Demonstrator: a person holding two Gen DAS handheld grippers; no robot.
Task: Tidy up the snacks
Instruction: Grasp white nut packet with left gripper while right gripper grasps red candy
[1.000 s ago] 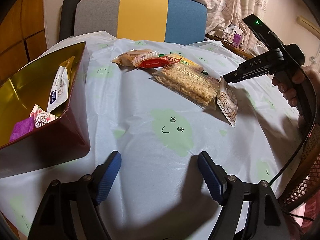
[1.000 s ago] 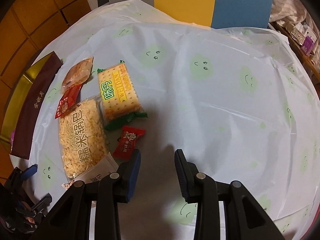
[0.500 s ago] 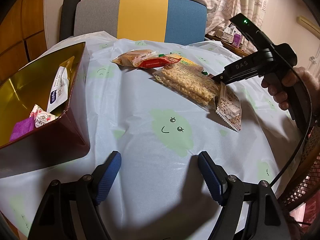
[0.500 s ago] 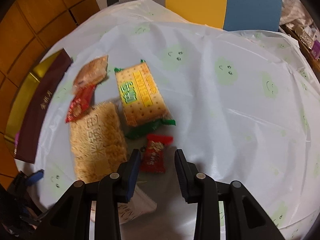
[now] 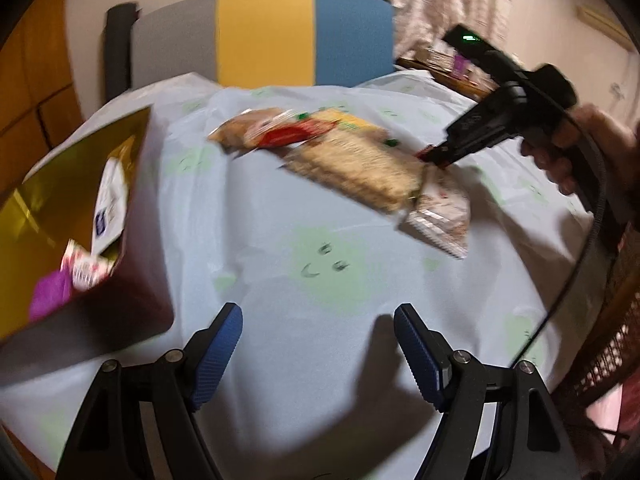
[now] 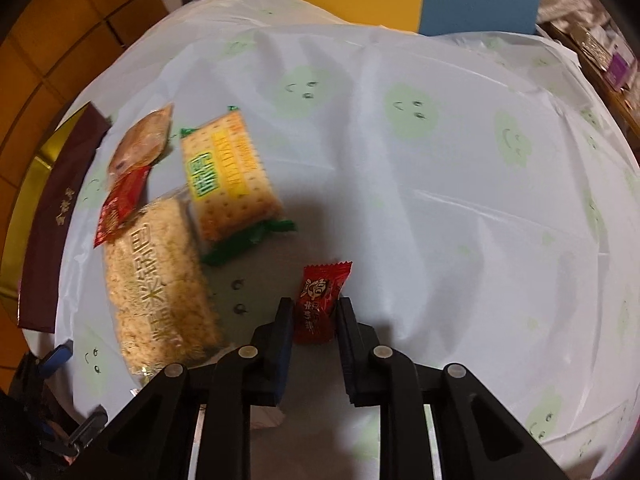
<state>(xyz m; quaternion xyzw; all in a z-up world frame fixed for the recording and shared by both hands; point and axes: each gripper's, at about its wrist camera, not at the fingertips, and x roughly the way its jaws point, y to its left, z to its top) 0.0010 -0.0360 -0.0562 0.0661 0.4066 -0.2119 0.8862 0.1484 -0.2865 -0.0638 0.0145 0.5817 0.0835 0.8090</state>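
While the loose packets lie heaped on the pale tablecloth with green smiley faces (image 6: 440, 200), just closed on one: small red foil candy packet (image 6: 320, 300), pinched between the blue pads of the right gripper (image 6: 312, 316), apparently bound for the gold-lined maroon box (image 5: 80, 208). Pointed steeply down. Left gripper (image 5: 318, 344) spread wide, empty, angled over bare cloth beside the box, presumably waiting.

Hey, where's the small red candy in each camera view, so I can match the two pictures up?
Left wrist view: the red candy is a sliver at upper right, at the right claw tips.
Right wrist view: lower centre, pinched in the right claw.
Shared landmark: the rice cracker pack beside it.
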